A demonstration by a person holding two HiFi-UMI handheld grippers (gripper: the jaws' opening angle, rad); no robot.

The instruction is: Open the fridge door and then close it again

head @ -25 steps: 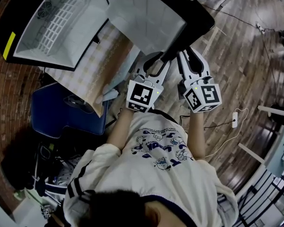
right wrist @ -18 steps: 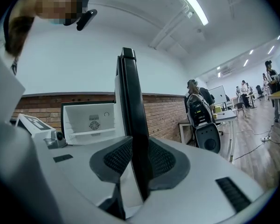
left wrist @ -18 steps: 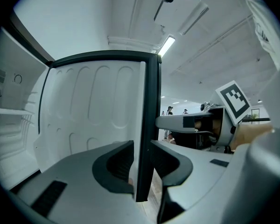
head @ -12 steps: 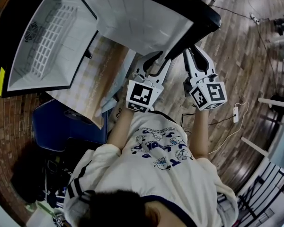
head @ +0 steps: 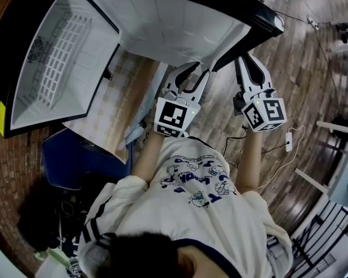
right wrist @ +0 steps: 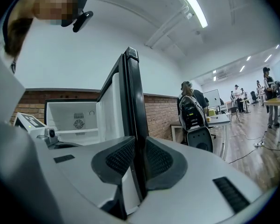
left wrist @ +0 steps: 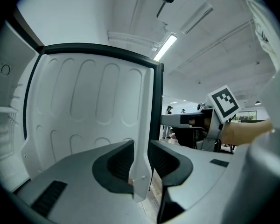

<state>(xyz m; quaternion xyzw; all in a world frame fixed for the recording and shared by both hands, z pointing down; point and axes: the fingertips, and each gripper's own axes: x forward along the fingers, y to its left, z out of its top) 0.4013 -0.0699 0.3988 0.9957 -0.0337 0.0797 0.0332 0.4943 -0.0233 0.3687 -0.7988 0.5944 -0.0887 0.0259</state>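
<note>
Underfoot, a wooden floor (head: pixel 313 62) fills the right side of the scene. On the far left stands the fridge (head: pixel 58 62), black outside and white inside, its cabinet wide open with a wire shelf showing. It rests on a bench (head: pixel 113 106) covered with a checked cloth.

And the fridge door (head: pixel 162 25) is swung right out! Its ribbed white liner is turned towards the cabinet, and its free edge points at the person in the middle of the scene. Below the bench, near left, sits a blue chair (head: pixel 81 155).

Now to the tools, both up at that free edge and just beside each other. In the head view, the left tool (head: pixel 182 88) reaches in under the door on the liner side. Its own view shows the left tool (left wrist: pixel 141 157) narrowed right down on the white lip of the door (left wrist: pixel 88 115), one jaw on either side of it. The other tool's marker cube is in sight at the right.

The right tool (head: pixel 252 74) sits at the door's black outer side. From its own camera, the right tool (right wrist: pixel 135 160) has its ribbed pads squeezed onto the black edge of the door (right wrist: pixel 130 92). The open cabinet (right wrist: pixel 72 118) is to the left, a brick wall (right wrist: pixel 161 115) behind.

A white cable (head: pixel 288 143) lies on the floor at the near right.
</note>
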